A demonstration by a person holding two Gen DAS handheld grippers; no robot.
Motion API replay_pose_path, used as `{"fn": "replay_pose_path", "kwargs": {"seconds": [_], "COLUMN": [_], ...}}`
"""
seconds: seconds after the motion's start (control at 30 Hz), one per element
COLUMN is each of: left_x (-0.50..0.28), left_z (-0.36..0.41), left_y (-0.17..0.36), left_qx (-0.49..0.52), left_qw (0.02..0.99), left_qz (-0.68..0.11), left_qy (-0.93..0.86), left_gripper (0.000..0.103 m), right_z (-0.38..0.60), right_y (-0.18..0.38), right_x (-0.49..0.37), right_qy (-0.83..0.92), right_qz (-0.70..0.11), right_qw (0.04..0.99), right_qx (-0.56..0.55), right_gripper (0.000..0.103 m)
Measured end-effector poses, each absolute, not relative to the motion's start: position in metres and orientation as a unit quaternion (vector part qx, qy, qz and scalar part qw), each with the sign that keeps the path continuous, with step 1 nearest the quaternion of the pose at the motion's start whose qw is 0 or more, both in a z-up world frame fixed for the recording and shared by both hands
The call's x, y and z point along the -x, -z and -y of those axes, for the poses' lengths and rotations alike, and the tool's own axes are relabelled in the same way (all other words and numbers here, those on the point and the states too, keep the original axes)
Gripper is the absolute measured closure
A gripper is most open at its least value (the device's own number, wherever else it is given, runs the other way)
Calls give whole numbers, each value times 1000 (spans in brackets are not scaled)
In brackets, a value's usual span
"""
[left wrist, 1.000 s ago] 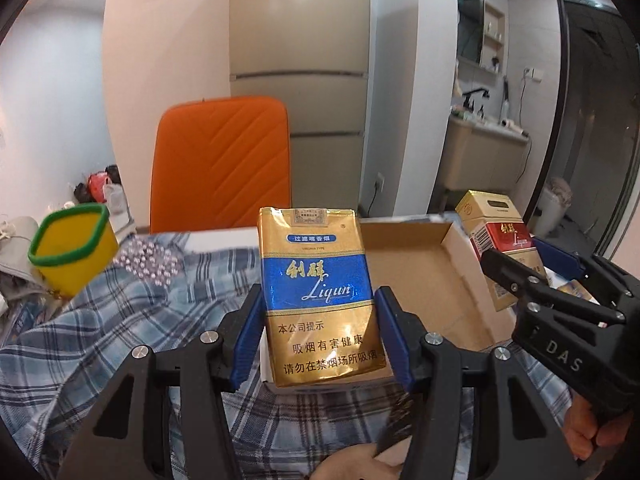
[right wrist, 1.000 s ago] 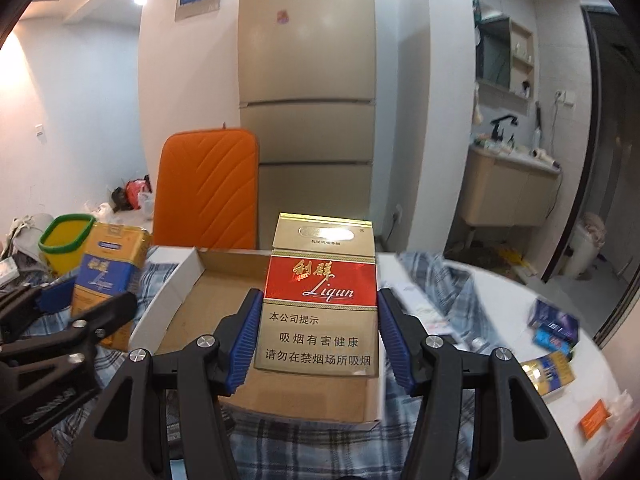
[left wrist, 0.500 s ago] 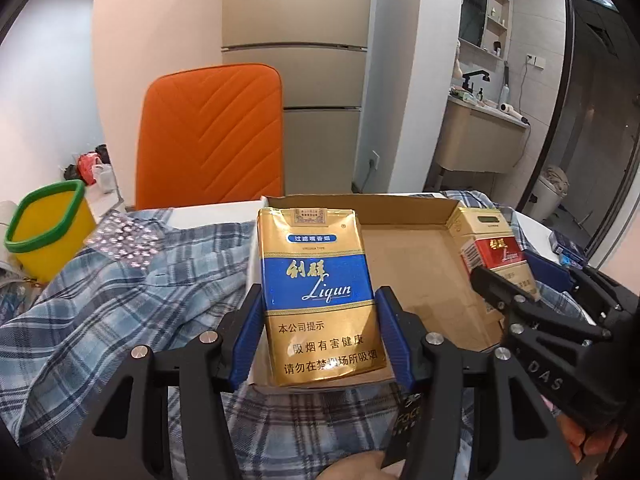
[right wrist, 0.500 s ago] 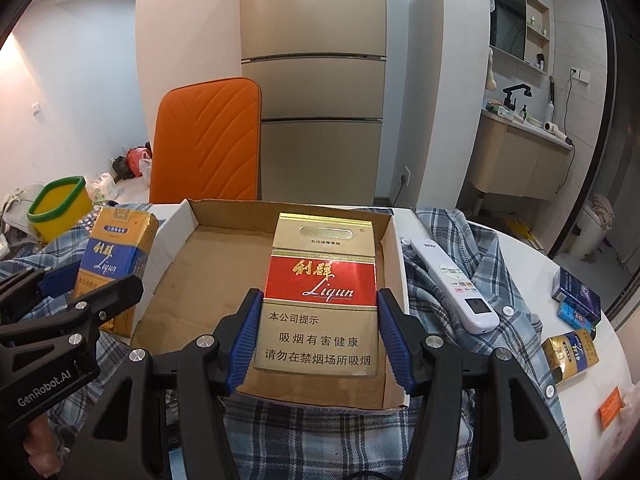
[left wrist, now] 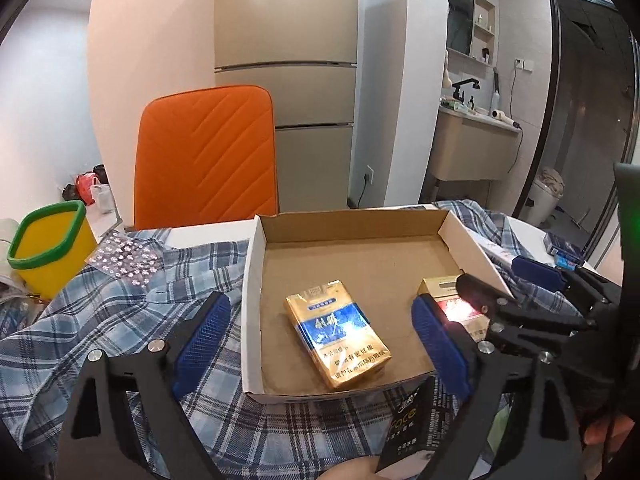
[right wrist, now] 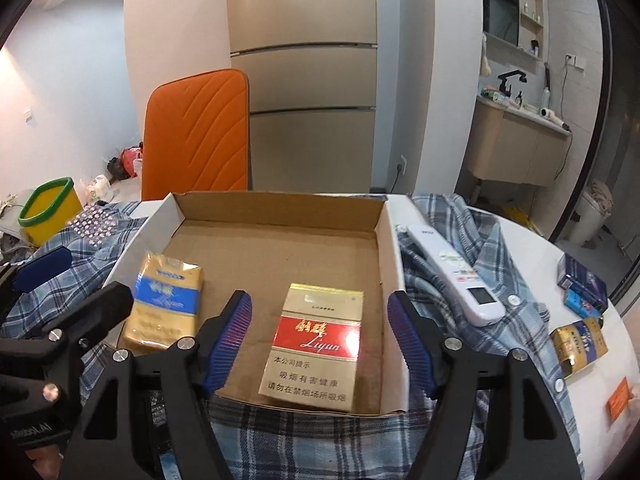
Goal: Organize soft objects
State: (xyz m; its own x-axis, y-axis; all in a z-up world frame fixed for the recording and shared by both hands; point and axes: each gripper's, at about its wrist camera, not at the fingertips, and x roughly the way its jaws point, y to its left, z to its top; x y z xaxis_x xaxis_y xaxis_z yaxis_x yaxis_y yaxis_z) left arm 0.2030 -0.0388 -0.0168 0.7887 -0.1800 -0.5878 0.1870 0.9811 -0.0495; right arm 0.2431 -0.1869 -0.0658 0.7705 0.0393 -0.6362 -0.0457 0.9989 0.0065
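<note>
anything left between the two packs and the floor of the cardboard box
Nothing visible. The blue pack and the red pack both lie on the cardboard box floor, and the left gripper and right gripper, jaws just opened, stand clear of them.

- The right claw [left wrist: 500,300] covers most of the red pack [left wrist: 452,304].
- The blue pack [right wrist: 166,304] looks blurred, print unreadable.
- The orange card [right wrist: 619,402] is cut off.
</note>
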Motion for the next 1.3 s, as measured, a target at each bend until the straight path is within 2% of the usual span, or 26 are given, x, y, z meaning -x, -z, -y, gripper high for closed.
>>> {"fn": "replay_pose_path", "kwargs": {"seconds": [0.6, 0.97, 1.03, 1.17, 1.2, 1.3], "left_x": [-110, -58, -53, -45, -44, -38], "left_z": [30, 8, 7, 8, 9, 12], "left_y": [-46, -36, -32, -23, -21, -16], "left_qx": [-15, 32, 37, 29, 27, 19], "left_qw": [977, 989, 990, 989, 990, 990], "left_qz": [-189, -106, -98, -94, -90, -80], "left_qy": [99, 97, 98, 106, 108, 111], "left_gripper": [12, 12, 12, 1, 1, 1], "right_z": [192, 196, 197, 201, 202, 204], "right_y": [-13, -28, -26, -20, -17, -12], "right_x": [-160, -86, -76, -62, -58, -55], "right_qy": [-42, -26, -25, -26, -27, -26], "right_qz": [-232, -159, -150, -138, -131, -128], "right_qw": [972, 987, 988, 990, 991, 991], "right_qx": [-6, 28, 30, 28, 27, 23], "right_gripper": [30, 25, 22, 20, 16, 15]}}
